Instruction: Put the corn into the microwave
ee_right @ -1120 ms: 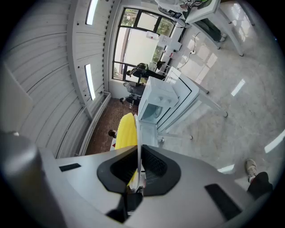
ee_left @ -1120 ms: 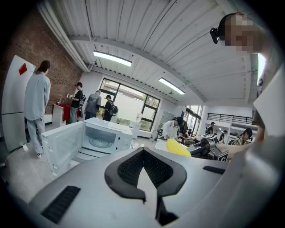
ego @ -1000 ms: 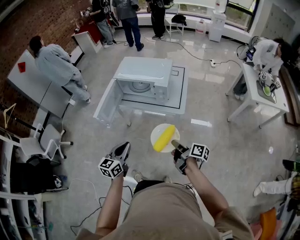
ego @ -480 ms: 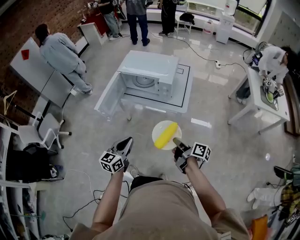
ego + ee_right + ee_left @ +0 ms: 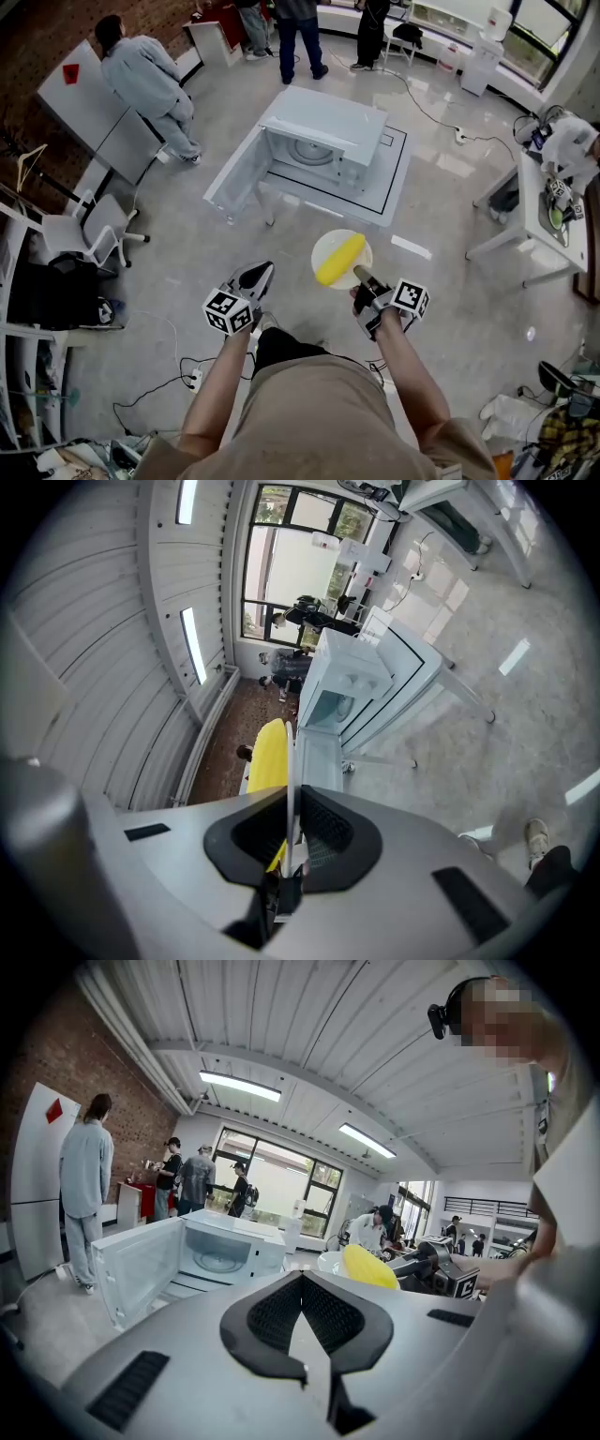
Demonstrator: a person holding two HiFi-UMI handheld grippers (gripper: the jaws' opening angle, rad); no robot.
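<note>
Corn (image 5: 339, 259) on plate (image 5: 327, 246) clamped by right hand-held gripper (image 5: 358, 273), left one (image 5: 262, 270) closed, microwave (image 5: 323, 122) open.

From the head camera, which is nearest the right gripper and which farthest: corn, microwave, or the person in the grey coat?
1. Corn, on the plate held by the right gripper, just ahead.
2. Microwave, farther ahead, door open.
3. Person in the grey coat, far upper left.
</note>
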